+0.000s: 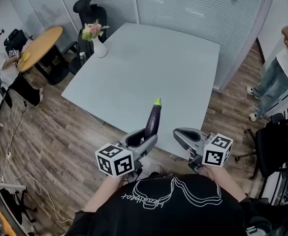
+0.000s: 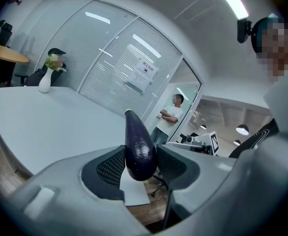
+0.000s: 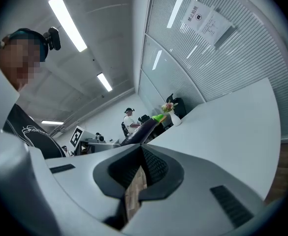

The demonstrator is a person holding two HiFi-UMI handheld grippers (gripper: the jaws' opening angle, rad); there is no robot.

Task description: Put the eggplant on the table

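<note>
Left tool (image 1: 144,140) grips the eggplant (image 1: 153,121), stem forward; right tool (image 3: 142,149) seems closed, empty; wall notice (image 2: 143,77) illegible.

A pale grey table (image 1: 148,68) is spreading out ahead of the left gripper (image 1: 143,137) and the right gripper (image 1: 183,135). 1 white vase of flowers (image 1: 98,45) is standing at its far-left corner, and a black chair (image 1: 89,11) is sitting just behind it. Beyond the table, a glass wall with blinds (image 1: 198,9) is closing the room. Wood-plank floor (image 1: 60,146) is running beneath both tools. 1 round wooden table (image 1: 40,45) is standing far off to the left. Strip lights (image 3: 67,23) are glowing overhead.
</note>
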